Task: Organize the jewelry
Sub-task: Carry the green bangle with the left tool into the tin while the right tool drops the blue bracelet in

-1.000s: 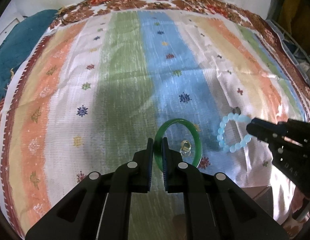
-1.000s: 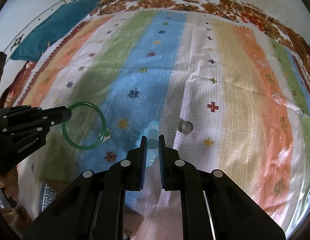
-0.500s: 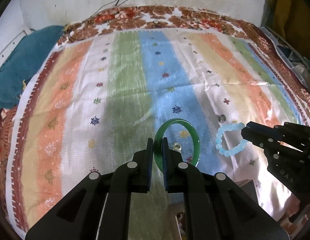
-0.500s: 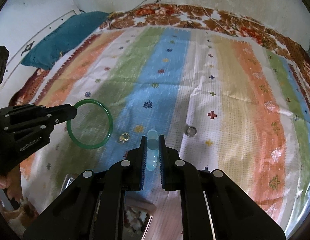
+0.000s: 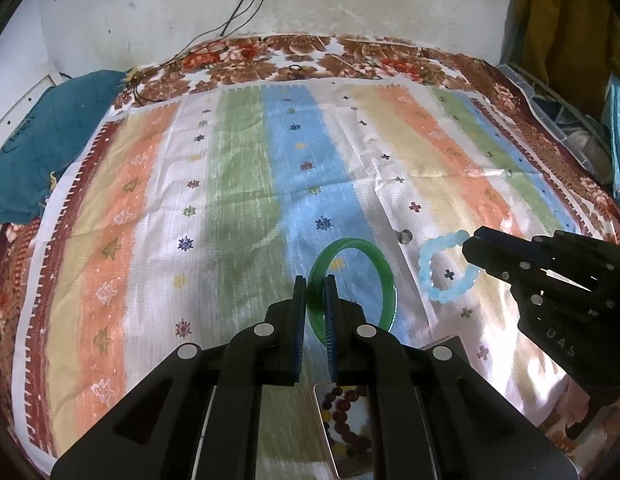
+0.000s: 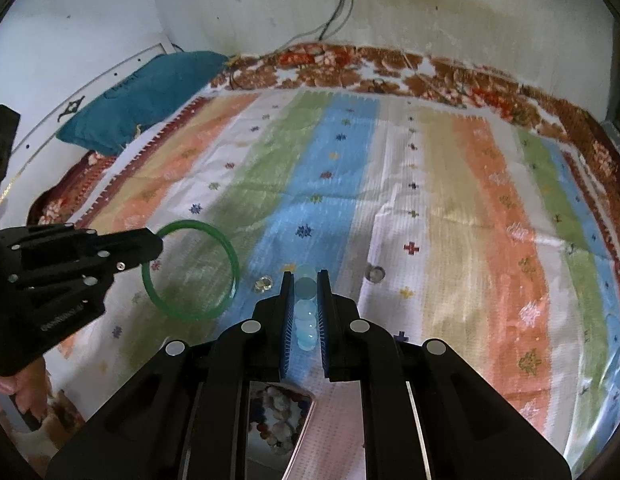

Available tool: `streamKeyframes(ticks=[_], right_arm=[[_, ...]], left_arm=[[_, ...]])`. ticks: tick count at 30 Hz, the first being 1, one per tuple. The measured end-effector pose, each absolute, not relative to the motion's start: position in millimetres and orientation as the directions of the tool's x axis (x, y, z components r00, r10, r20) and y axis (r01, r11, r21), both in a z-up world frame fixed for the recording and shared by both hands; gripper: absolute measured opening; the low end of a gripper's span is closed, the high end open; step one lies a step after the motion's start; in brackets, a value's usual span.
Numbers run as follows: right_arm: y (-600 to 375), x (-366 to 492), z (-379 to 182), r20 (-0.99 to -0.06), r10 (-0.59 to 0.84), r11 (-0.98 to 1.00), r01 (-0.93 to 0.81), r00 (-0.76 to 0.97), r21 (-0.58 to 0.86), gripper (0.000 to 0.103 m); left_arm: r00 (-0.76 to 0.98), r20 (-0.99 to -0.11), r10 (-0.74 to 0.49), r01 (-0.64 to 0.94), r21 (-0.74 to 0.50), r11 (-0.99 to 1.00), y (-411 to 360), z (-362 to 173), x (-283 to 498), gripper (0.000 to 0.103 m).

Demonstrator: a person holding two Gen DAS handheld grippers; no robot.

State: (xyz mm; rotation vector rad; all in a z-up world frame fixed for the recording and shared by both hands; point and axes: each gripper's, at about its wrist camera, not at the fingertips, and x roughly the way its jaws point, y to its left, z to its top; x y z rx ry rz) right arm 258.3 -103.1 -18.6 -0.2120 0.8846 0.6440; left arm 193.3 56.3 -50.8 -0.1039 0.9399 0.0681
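The left hand-held gripper (image 5: 315, 300) is clamped on the rim of the green bangle (image 5: 383, 276), which stands out ahead of its fingertips, lifted clear of the striped bedspread (image 5: 238, 200). The right hand-held gripper (image 6: 304, 304) is closed on the pale blue bead bracelet (image 6: 306, 320), whose beads sit pinched between its fingers; from the left wrist view the bracelet (image 5: 441, 264) hangs as a loop off that gripper's tip.

Directly below both grippers, close in under their bodies, an open jewelry box (image 5: 347, 420) shows beads already inside, so the step in hand looks like carrying both pieces back to it.

To do it well:
- Draw each gripper back and down until its piece hangs over the box, not the rim
- Lower the bangle flat before letting go, since a hard ring released on edge may roll or bounce out
- Let the bead loop settle onto the box contents before opening, so it does not snag a finger
- Release 1 piece at a time to keep the grippers from colliding

2 small rings remain on the bedspread: a gold ring (image 6: 263, 283) just ahead-left of the right gripper and a silver ring (image 6: 375, 274) ahead-right of it
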Motion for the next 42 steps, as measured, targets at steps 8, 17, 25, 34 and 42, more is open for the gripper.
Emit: streamKeyframes(ticks=[8,17,25,34,42], right_arm=[[-111.4,240.7,-8.7,-0.751,0.474,0.781,-0.614,0.460,0.117,0.012],[-122.9,225.5,-2.6,-0.737,0.488,0.778,-0.615,0.467,0.126,0.012],[-130.5,213.7,-2.7,-0.734,0.502,0.771,-0.621,0.457,0.141,0.012],[-132.1,198.3,-3.1,-0.735,0.521,0.754,-0.638,0.434,0.158,0.012],[-133.1,187.3,-9.2,-0.746,0.537,0.734,-0.654,0.394,0.183,0.012]], left_arm=[[0.615,-0.789,-0.007,-0.106,-0.091,0.990,54.6,-41.0,174.0,0.008],[0.609,-0.793,-0.023,-0.089,-0.097,0.991,44.4,-43.5,156.2,0.009],[0.616,-0.788,-0.023,-0.101,-0.108,0.989,40.4,-42.5,140.9,0.009],[0.613,-0.790,-0.031,-0.097,-0.114,0.989,30.5,-44.8,126.4,0.009],[0.593,-0.805,-0.009,-0.082,-0.071,0.994,19.8,-50.6,122.2,0.009]])
